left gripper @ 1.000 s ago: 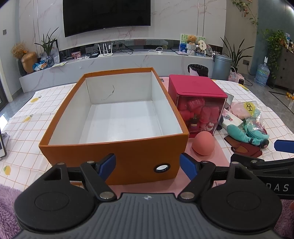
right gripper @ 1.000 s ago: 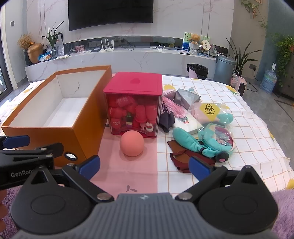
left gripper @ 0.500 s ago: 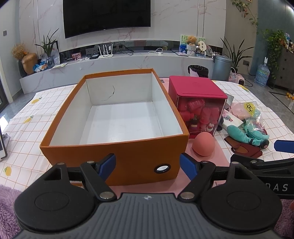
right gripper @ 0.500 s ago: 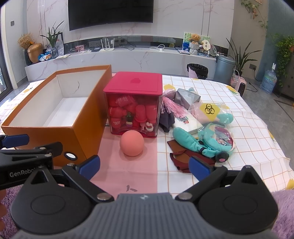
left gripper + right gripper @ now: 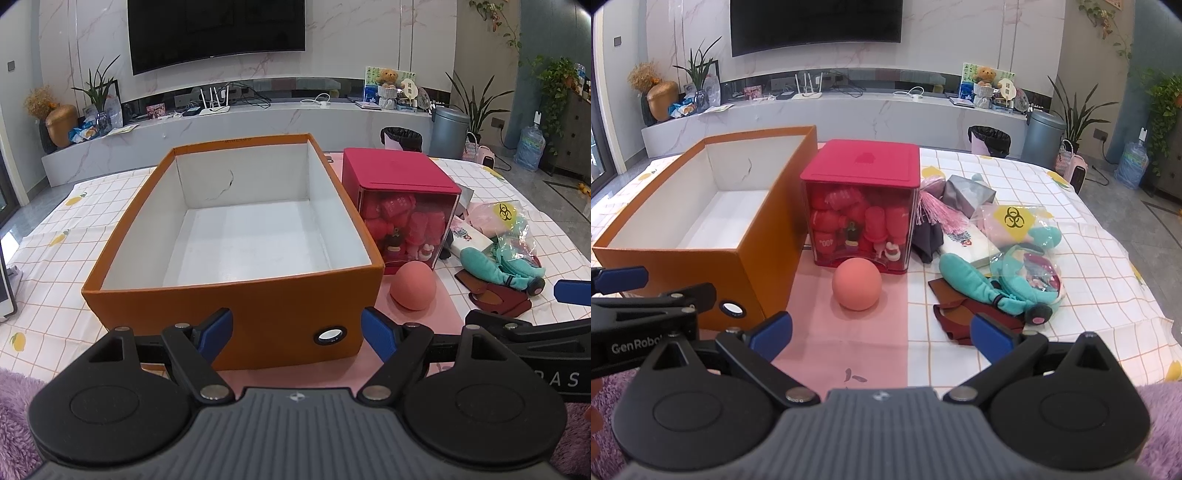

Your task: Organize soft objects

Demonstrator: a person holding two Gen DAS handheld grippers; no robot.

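Observation:
An empty orange box (image 5: pixel 236 314) with a white inside stands in front of my left gripper (image 5: pixel 297 334), which is open and empty at its near wall. The box also shows at the left of the right wrist view (image 5: pixel 687 266). A pink soft ball (image 5: pixel 856 283) lies on the pink mat ahead of my right gripper (image 5: pixel 881 338), which is open and empty. A teal plush toy (image 5: pixel 975 282) lies right of the ball on dark red cloth (image 5: pixel 960 317). The ball also shows in the left wrist view (image 5: pixel 413 286).
A red-lidded clear box (image 5: pixel 860 206) of red items stands behind the ball. A bagged plush with a biohazard sticker (image 5: pixel 1015 221), grey cloth (image 5: pixel 964 194) and a pink tassel (image 5: pixel 934 212) lie behind the teal toy. A checked cloth (image 5: pixel 1071 280) covers the table.
The left wrist view has shifted slightly, with the orange box a little lower and nearer. The right gripper and the objects have not visibly moved.

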